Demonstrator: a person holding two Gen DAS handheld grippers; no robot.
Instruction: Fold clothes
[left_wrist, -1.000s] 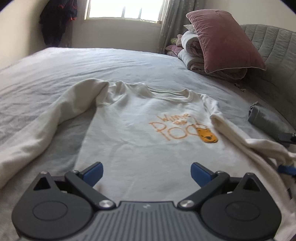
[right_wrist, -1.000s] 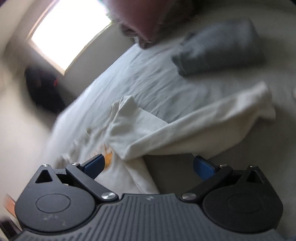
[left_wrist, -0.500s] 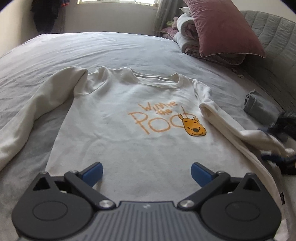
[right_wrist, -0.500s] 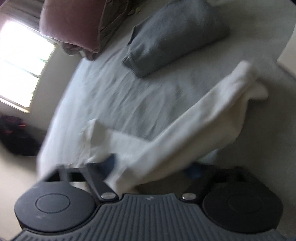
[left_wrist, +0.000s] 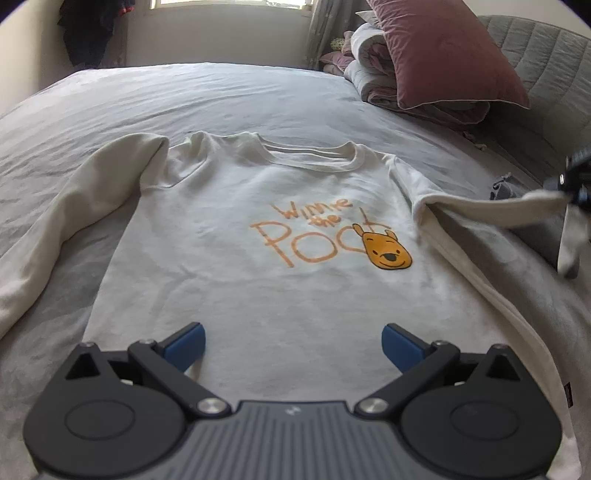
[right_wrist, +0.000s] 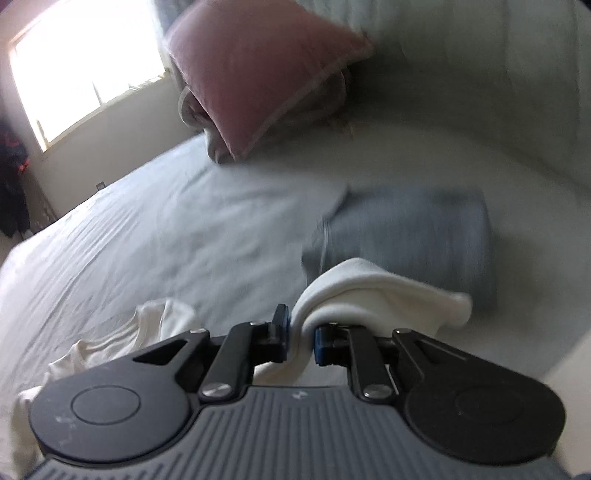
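Note:
A cream long-sleeved shirt (left_wrist: 258, 251) with an orange Winnie the Pooh print lies face up on the grey bed (left_wrist: 221, 92). My left gripper (left_wrist: 293, 345) is open and empty above the shirt's hem. My right gripper (right_wrist: 301, 338) is shut on the shirt's right sleeve (right_wrist: 369, 291) near the cuff and holds it lifted off the bed. In the left wrist view the right gripper (left_wrist: 576, 181) shows at the far right with the sleeve (left_wrist: 491, 210) stretched out from the shoulder. The left sleeve (left_wrist: 74, 218) lies bent along the bed at the left.
A folded grey garment (right_wrist: 406, 229) lies on the bed just beyond the held cuff. A pink pillow (left_wrist: 443, 51) on rolled bedding (left_wrist: 373, 77) stands at the back right against a padded headboard (left_wrist: 535, 74). Dark clothes (left_wrist: 88, 29) hang beside the window.
My right gripper has closed on the right sleeve's cuff and lifted it, pulling the sleeve out to the right. The left gripper stayed open above the hem, drawing back slightly.

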